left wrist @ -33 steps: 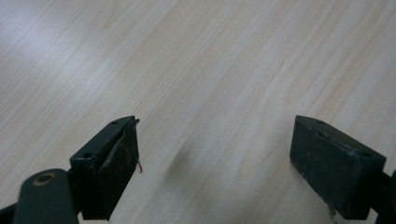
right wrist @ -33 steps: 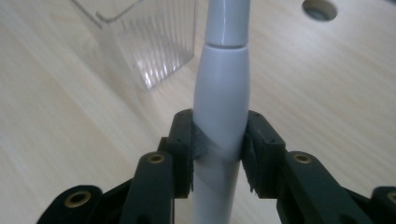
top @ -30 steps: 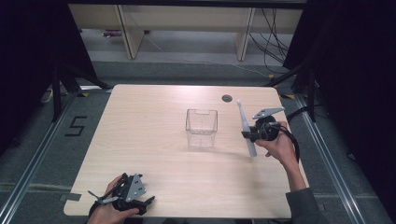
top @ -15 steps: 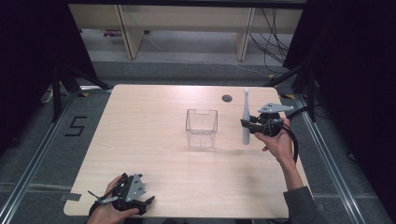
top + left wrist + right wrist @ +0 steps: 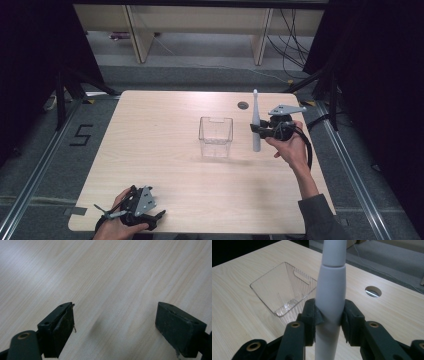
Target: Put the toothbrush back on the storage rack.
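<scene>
A white electric toothbrush (image 5: 256,124) stands nearly upright above the table, to the right of a clear plastic box (image 5: 216,136). My right gripper (image 5: 257,129) is shut on the toothbrush's thick handle (image 5: 330,302), its jaws pressing both sides. In the right gripper view the empty clear box (image 5: 284,290) lies beyond and left of the handle. My left gripper (image 5: 160,216) rests low at the table's near left edge, held in a hand. In its own view the left gripper (image 5: 115,325) is open with bare wood between the jaws.
The light wooden table (image 5: 165,120) has a round cable hole (image 5: 243,105) near its far edge, behind the toothbrush. The same hole (image 5: 373,291) shows in the right gripper view. Shelving and cables stand beyond the table, dark floor around it.
The toothbrush has swung from a tilt to nearly upright in my right gripper, which shifted slightly away. The left gripper has stayed in place.
</scene>
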`<state>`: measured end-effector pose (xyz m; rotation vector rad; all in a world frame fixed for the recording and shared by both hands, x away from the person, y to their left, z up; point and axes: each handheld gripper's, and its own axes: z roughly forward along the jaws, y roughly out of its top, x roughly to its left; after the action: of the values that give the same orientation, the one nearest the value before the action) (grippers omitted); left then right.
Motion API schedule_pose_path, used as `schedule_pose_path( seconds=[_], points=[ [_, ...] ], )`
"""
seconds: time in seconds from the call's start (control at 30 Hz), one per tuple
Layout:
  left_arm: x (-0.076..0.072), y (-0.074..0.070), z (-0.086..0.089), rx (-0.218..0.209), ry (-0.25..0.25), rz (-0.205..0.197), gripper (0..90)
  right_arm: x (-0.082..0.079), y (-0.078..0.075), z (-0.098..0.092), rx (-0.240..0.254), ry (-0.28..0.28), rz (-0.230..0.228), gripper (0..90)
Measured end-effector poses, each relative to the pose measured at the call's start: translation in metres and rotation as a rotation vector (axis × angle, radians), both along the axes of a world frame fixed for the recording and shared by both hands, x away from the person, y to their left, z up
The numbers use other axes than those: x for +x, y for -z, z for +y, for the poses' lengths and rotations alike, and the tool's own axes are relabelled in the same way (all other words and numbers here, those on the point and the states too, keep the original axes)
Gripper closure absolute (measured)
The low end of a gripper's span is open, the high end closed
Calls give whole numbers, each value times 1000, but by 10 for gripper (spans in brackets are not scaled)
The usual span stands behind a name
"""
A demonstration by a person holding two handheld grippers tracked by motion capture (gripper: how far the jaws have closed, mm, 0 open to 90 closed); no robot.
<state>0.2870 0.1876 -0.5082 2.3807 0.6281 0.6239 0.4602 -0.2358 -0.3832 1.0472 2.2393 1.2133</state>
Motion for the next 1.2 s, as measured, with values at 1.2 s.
schedule_pose_path(
  seconds=[1.2],
  points=[
    [0,-1,0,-5,-8,-17,150,16,-57,66,-42,-119,-13,671]
  ],
)
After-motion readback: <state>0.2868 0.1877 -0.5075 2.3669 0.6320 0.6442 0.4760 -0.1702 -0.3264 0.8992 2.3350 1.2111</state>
